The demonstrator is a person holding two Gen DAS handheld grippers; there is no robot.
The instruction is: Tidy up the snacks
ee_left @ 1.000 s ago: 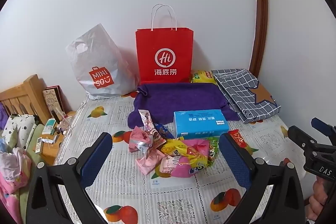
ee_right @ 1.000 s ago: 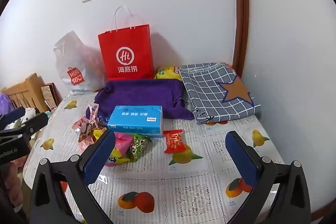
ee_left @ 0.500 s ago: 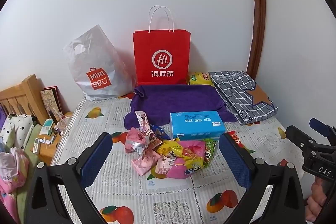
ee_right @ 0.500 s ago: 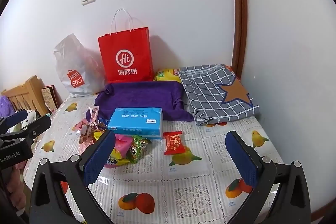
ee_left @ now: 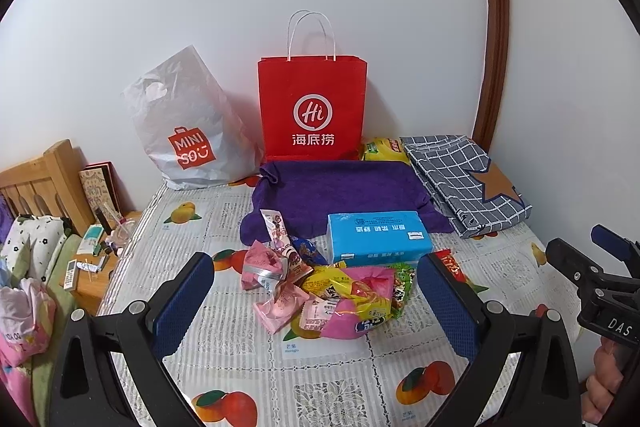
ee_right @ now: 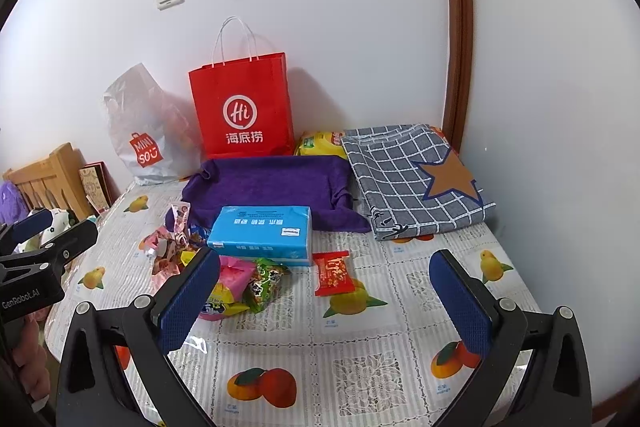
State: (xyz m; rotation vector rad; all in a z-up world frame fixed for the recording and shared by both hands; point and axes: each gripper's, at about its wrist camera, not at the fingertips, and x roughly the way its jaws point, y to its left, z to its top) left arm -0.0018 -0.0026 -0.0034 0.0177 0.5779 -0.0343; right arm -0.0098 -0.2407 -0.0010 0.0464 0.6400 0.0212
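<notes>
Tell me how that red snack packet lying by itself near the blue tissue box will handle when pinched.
The red snack packet lies flat and thin, so it probably weighs little. Its glossy film likely crinkles, flexes, and may slip between pads. Pushed, it should slide on the tablecloth, not roll.

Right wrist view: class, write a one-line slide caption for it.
Open right gripper hovers over a fruit-print table, facing a red snack packet, blue tissue box and red paper bag.

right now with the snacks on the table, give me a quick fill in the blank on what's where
1. The blue tissue box lies partly on the ____ towel.
2. The bag printed "Hi" is ____ in colour.
3. The small red packet lies apart from the snack pile, on its ____ side.
4. Both grippers, left and right, are ____.

Answers: purple; red; right; open
</notes>
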